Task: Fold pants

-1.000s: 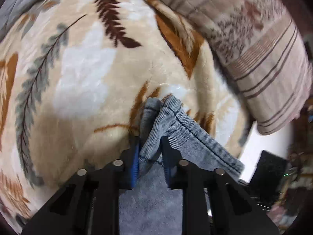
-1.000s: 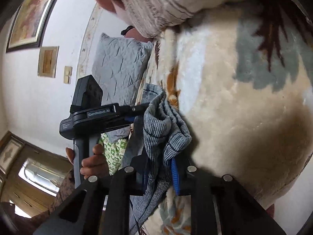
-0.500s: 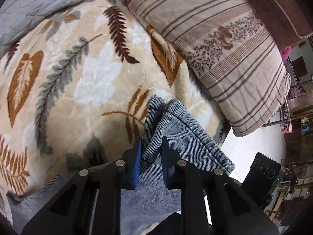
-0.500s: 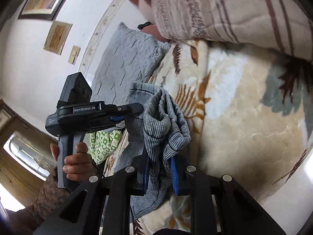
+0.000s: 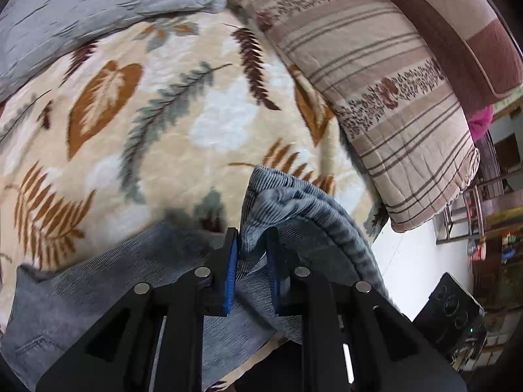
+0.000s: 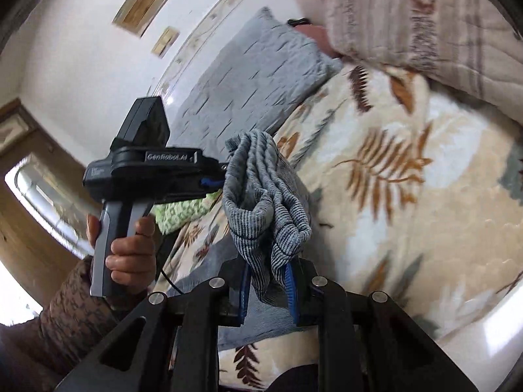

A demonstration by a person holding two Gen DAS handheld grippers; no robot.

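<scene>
Both my hand-held grippers up off bed, pants [image 5: 294, 202] rising with them. Left hand-held gripper [image 5: 251, 261] clamped on bunched denim edge; right hand-held gripper [image 6: 266, 281] clamped on second bunch, wrist rolled since a second ago. More leaf-print blanket [image 5: 157, 124] now in view below, grey pillow [image 5: 81, 9] far left. Rest of pants trails on blanket near me. Judgement: lift phase, fold-over not yet made.

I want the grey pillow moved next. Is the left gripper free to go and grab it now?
Probably not: the left gripper is shut on the pants. The way across the blanket to the grey pillow looks clear.
</scene>
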